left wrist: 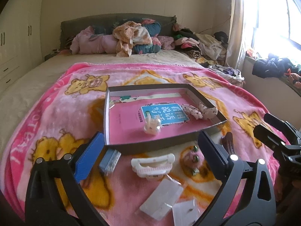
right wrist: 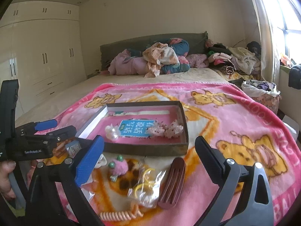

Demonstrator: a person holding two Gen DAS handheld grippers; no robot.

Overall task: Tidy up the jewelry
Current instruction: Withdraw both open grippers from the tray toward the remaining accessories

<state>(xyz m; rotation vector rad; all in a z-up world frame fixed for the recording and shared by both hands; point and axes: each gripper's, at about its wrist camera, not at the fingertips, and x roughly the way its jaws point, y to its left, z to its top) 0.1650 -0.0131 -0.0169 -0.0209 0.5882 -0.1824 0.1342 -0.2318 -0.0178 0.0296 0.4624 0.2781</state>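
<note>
A shallow dark box (left wrist: 106, 116) (right wrist: 146, 148) lies on the pink bear blanket (left wrist: 56, 113) with a pink book in its bottom. Inside it rest a pearly bow (left wrist: 152, 127) (right wrist: 112, 132) and two pink starry scrunchies (left wrist: 191, 111) (right wrist: 174, 130). In front of the box lie a white claw clip (left wrist: 152, 164), a blue comb clip (left wrist: 110, 160), a pink fuzzy clip (right wrist: 118, 166) and a brown clip (right wrist: 173, 182). My left gripper (left wrist: 150, 134) is open and empty over the box's near wall. My right gripper (right wrist: 150, 138) is open and empty too.
Clear plastic bags (left wrist: 161, 201), a bag of yellow hair ties (right wrist: 144, 186) and an orange spiral cord (right wrist: 118, 215) lie nearest me. Piled bedding and clothes (left wrist: 131, 35) fill the bed's head. A wardrobe (right wrist: 43, 56) stands left, a window (left wrist: 272, 15) right.
</note>
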